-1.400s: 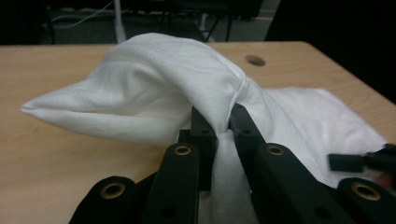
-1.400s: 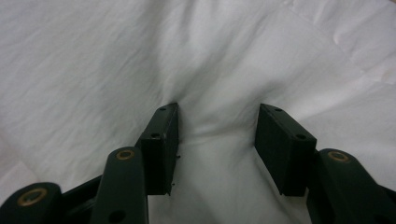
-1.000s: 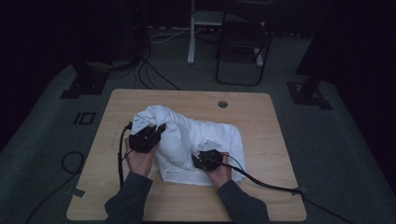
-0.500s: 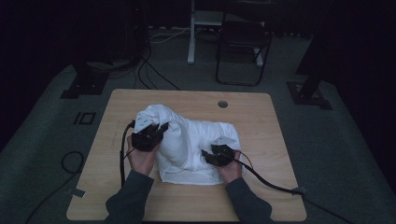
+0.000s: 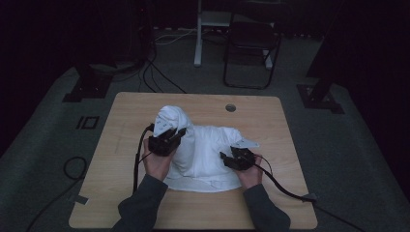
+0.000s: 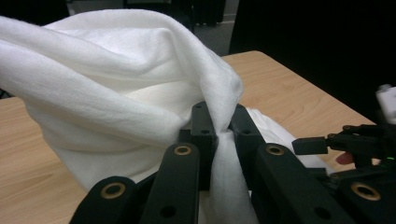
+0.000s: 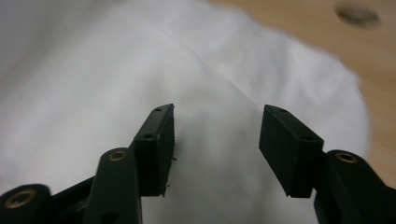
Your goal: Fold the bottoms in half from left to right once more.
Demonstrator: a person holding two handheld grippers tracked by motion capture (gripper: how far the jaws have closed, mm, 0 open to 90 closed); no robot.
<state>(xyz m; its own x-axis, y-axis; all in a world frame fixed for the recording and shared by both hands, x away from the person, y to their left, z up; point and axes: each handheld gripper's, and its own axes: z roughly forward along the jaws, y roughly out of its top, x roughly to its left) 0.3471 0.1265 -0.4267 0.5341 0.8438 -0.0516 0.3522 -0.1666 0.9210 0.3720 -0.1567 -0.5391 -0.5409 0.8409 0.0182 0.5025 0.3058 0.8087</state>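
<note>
Evidently mid-fold: the left gripper (image 6: 219,133) pinches a raised fold of the white cloth (image 5: 208,145) at mid-table (image 5: 135,111); beside it, the right gripper (image 7: 215,144), jaws just opened and empty, likely needs a fresh edge.

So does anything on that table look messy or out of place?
Only the white cloth: it lies crumpled, not flat, with one end bunched into a raised hump where the left gripper pinches it. The right gripper hangs open over it. Nothing looks spilled or damaged on the table.
</note>
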